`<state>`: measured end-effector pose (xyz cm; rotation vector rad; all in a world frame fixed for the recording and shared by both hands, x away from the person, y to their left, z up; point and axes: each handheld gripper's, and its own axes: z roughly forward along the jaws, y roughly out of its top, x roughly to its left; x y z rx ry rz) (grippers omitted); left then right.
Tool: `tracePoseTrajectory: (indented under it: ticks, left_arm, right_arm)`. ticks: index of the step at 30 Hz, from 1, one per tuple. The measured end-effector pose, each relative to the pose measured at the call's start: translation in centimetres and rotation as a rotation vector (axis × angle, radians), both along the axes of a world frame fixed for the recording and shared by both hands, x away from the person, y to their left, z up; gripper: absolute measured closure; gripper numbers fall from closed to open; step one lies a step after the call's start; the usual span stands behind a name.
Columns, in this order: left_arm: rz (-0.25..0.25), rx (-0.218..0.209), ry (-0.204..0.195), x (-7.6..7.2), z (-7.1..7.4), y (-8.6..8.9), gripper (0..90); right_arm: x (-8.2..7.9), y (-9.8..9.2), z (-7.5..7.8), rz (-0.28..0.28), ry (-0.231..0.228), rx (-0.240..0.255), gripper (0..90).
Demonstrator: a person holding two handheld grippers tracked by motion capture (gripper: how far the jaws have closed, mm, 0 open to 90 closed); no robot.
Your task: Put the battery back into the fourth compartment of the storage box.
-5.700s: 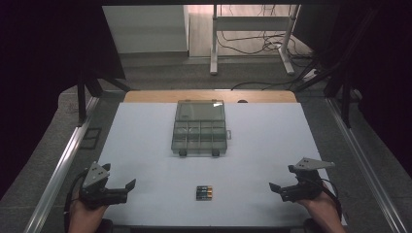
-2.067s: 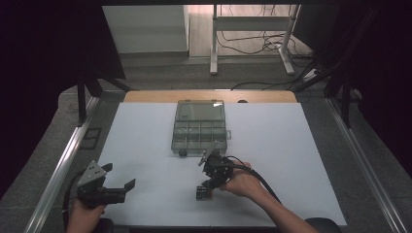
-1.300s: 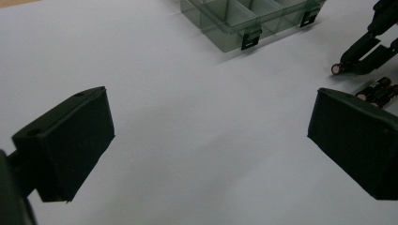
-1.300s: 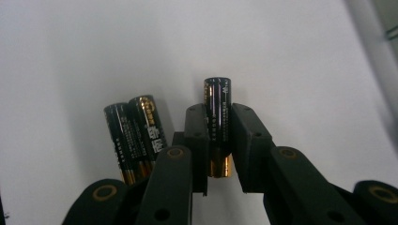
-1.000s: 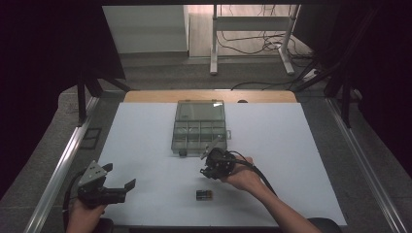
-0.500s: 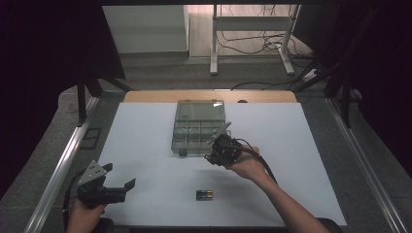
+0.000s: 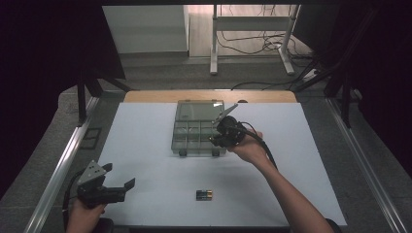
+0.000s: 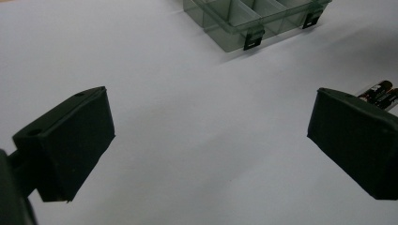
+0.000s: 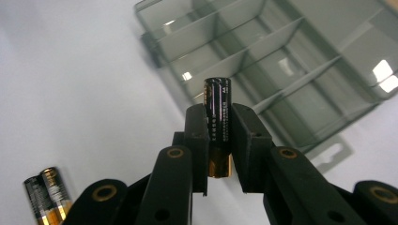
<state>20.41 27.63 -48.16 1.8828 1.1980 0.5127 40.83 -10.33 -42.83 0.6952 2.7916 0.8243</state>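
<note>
A clear smoky compartment box (image 7: pixel 197 131) lies open at mid-table, its lid flat behind it. My right gripper (image 7: pixel 217 140) hovers over the box's front right corner, shut on a black and gold battery (image 9: pixel 217 101) that stands upright between the jaws. Below it lie the box's empty compartments (image 9: pixel 281 70). Two more batteries (image 7: pixel 204 194) lie side by side near the table's front edge, and the same batteries (image 9: pixel 47 197) appear at the bottom left of the right gripper view. My left gripper (image 7: pixel 119 175) rests at the front left, open and empty, facing the batteries (image 8: pixel 378 90) and the box (image 8: pixel 253 18).
The white tabletop (image 7: pixel 145 145) has a wooden strip (image 7: pixel 209 95) along its far edge. Metal rails (image 7: pixel 63 165) run along both sides. A desk frame and cables (image 7: pixel 252 43) stand on the floor beyond the table.
My right gripper came in from the front right, took one battery from the group near the front edge and carried it up to the box. The left gripper has stayed put.
</note>
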Motion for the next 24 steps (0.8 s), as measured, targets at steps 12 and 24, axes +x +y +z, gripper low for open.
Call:
tracePoseTrajectory:
  ticks: [12, 24]
  left_arm:
    - [0.001, -0.010, 0.003, 0.0, 0.0, 0.1, 1.5]
    - [0.002, -0.016, 0.005, 0.0, 0.0, 0.2, 1.5]
  right_arm:
    - [3.0, 0.3, 0.6, -0.056, -0.017, -0.017, 76.4]
    - [5.8, 0.2, -0.6, -0.137, -0.004, -0.046, 76.4]
